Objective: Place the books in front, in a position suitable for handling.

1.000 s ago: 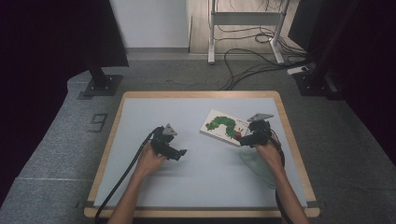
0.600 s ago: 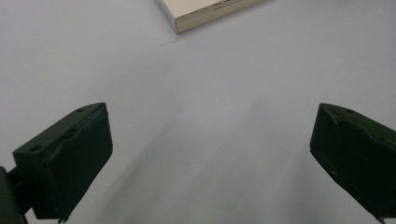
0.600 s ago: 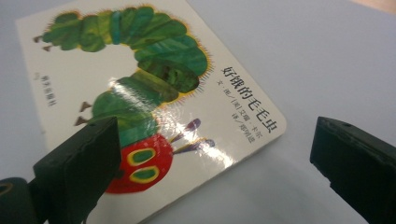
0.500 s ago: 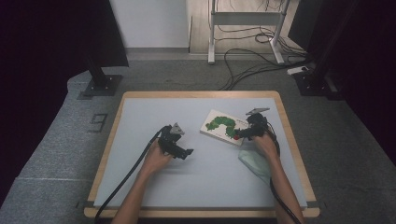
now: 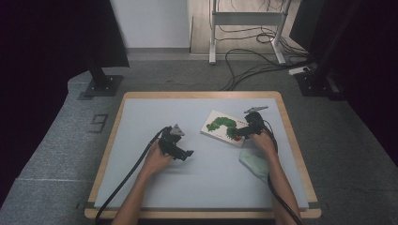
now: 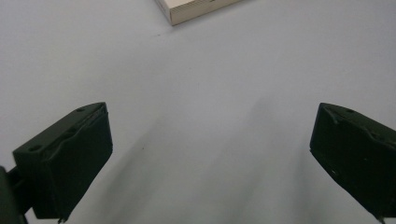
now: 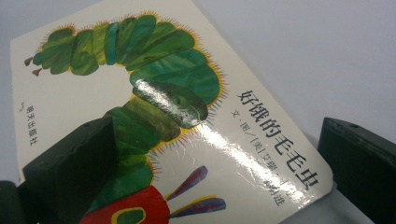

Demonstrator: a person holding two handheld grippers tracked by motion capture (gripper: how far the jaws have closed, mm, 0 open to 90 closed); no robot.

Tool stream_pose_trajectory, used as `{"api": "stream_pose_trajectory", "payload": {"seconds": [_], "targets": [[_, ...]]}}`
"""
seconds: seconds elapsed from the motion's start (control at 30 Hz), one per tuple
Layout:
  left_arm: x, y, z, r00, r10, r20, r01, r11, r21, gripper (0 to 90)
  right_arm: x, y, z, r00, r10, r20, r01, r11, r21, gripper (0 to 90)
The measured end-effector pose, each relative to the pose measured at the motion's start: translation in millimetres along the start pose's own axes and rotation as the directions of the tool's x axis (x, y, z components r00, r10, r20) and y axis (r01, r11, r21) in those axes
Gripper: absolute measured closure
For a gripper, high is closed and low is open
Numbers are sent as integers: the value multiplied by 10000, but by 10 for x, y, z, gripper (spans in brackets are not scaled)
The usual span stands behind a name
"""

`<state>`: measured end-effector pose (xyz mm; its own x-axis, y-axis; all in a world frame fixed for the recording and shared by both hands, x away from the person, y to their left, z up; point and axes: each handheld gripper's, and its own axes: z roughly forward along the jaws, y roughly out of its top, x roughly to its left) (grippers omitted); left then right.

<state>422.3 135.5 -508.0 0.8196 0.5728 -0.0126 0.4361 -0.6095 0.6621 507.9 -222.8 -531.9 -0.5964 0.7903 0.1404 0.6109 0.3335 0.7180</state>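
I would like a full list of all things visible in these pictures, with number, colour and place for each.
book: one, white cover with a green caterpillar, right half of the table, lying flat
cloth: one, pale green, near the right edge, partly under the right forearm
table: one, pale grey top with a wooden rim, centre
cables: several, black, floor beyond the table
left tongs: one, black, open, over bare table
right tongs: one, black, open, over the book's near corner

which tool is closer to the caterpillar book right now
Right. The right tool is over the caterpillar book at its near corner, jaws open astride the cover. The left tool is out on the bare mat, apart from the book, jaws open.
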Motion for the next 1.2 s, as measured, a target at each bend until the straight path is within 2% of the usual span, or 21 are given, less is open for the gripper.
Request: {"api": "stream_pose_trajectory", "payload": {"seconds": [0.07, 0.2, 0.37, 0.47, 0.5, 0.53, 0.57, 0.6, 0.7, 0.8, 1.0, 1.1, 1.2], "targets": [[4, -4, 9, 10000, -38, 36, 38, 10000, -26, 0, 17, -2, 0, 10000, -43, -12, 43, 10000, 14, 0], [22, -17, 29, 9999, -127, 62, 127, 9999, 24, 0, 158, 16, 18, 9974, -539, -484, 557, 9978, 364, 0], [23, -29, 31, 10000, -82, 53, 81, 9999, 88, 0, 290, 24, 47, 9952, -693, -697, 724, 9964, 433, 0], [35, -39, 31, 9999, -69, 76, 68, 9999, 117, 0, 423, 36, 78, 9909, -961, -939, 1013, 9935, 522, 0], [43, -42, 29, 9999, -63, 82, 62, 9999, 153, 0, 423, 36, 78, 9909, -961, -939, 1013, 9935, 522, 0], [53, -52, 29, 9999, -86, 81, 85, 9999, 140, 0, 508, 47, 107, 9840, -1250, -1267, 1328, 9896, 555, 0], [58, -56, 28, 9999, -103, 91, 102, 9999, 136, 0, 565, 60, 124, 9808, -1368, -1392, 1465, 9873, 620, 0], [58, -56, 28, 9999, -103, 91, 102, 9999, 136, 0, 565, 60, 124, 9808, -1368, -1392, 1465, 9873, 620, 0], [66, -68, 23, 10000, -78, 58, 77, 9997, 213, 0, 747, 102, 190, 9692, -1727, -1753, 1877, 9795, 728, 0], [74, -76, 15, 9999, -81, 74, 80, 9998, 165, 0, 881, 128, 233, 9638, -1848, -1922, 2036, 9755, 830, 0], [84, -77, 3, 9999, -48, 99, 48, 10000, 55, 0, 1014, 138, 267, 9547, -2072, -2136, 2290, 9699, 827, 0], [86, -80, -1, 9999, -50, 110, 49, 10000, 73, 0, 1096, 134, 284, 9467, -2258, -2295, 2491, 9654, 777, 0], [83, -90, -11, 9999, -31, 116, 29, 9999, 119, 0, 1138, 126, 288, 9439, -2312, -2356, 2544, 9644, 728, 0]]}}
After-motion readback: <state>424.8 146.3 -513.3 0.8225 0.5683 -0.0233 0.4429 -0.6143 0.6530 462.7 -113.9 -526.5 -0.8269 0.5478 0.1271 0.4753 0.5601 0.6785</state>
